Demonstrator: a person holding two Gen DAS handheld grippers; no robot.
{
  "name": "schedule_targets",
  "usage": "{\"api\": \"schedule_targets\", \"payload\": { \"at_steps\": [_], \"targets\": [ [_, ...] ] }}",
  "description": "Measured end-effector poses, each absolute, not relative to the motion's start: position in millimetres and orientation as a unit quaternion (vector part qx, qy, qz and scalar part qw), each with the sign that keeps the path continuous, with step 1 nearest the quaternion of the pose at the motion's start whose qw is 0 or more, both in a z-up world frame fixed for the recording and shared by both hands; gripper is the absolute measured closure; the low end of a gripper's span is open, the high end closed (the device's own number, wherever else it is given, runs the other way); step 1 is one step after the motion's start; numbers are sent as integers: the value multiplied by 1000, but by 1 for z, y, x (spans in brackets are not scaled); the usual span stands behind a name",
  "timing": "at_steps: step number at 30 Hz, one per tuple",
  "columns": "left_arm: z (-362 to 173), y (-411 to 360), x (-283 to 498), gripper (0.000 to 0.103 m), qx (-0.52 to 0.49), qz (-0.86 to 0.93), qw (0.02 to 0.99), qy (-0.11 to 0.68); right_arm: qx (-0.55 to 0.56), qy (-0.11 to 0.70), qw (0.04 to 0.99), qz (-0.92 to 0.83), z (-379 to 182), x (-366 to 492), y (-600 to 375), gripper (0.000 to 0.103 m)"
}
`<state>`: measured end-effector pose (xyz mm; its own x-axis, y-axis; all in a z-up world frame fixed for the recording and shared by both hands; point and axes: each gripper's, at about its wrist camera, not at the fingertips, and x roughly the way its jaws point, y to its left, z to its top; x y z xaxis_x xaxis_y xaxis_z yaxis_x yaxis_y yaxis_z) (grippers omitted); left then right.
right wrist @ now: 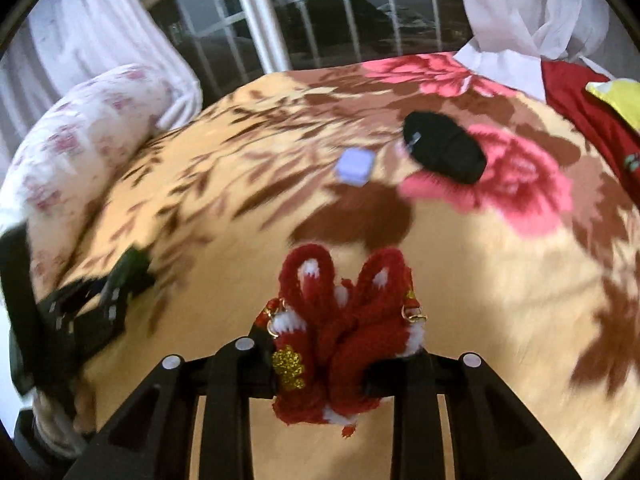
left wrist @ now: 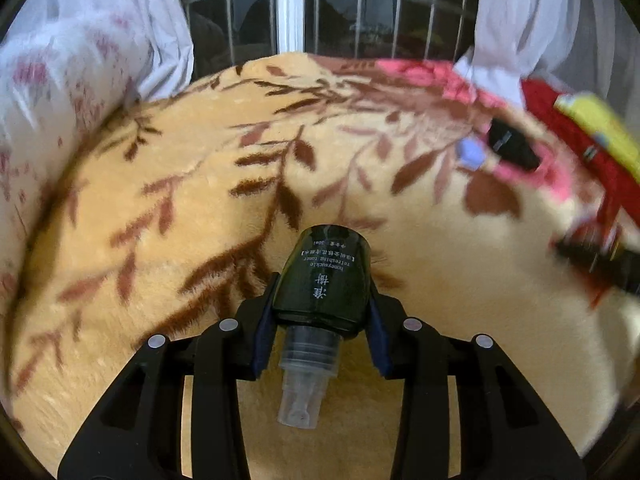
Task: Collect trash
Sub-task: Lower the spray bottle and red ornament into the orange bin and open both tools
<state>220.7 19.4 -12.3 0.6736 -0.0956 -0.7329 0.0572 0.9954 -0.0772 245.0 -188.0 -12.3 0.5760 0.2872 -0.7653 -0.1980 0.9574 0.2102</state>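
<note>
My left gripper (left wrist: 320, 304) is shut on a dark green toner bottle (left wrist: 324, 276), held above the bed with its clear pump end toward the camera. My right gripper (right wrist: 340, 356) is shut on a red and white knitted ornament (right wrist: 340, 320) with gold trim. Each gripper shows blurred in the other view: the right one at the right edge (left wrist: 600, 256), the left one with the bottle at the left (right wrist: 92, 300). A small lilac box (right wrist: 355, 168) and a black oval pouch (right wrist: 442, 150) lie on the blanket ahead; both also show in the left wrist view, the box (left wrist: 472, 153) and the pouch (left wrist: 512, 144).
A beige floral blanket (left wrist: 200, 184) covers the bed. A floral bolster pillow (right wrist: 76, 148) lies along the left side. A red cloth (right wrist: 592, 116) with a yellow item (right wrist: 620, 96) sits at the right. A barred window (left wrist: 320, 4) and white curtains (right wrist: 520, 8) stand behind.
</note>
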Motion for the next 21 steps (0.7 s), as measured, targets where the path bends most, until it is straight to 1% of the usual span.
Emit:
{"api": "schedule_targets", "payload": {
  "at_steps": [3,8,13,21],
  "targets": [
    [-7,30,211,66,-66,-53,911,403,51,431,888,151,-8,222,-179,75],
    [4,23,183,66,-45,-47,919,388,57,407,896,171,2,201,-166,75],
    [20,0,136,66,1,-31,929,369,75,401,892,194,2,174,-161,75],
    [22,-25,67,66,41,-18,931,362,59,396,892,210,6,107,-164,74]
  ]
}}
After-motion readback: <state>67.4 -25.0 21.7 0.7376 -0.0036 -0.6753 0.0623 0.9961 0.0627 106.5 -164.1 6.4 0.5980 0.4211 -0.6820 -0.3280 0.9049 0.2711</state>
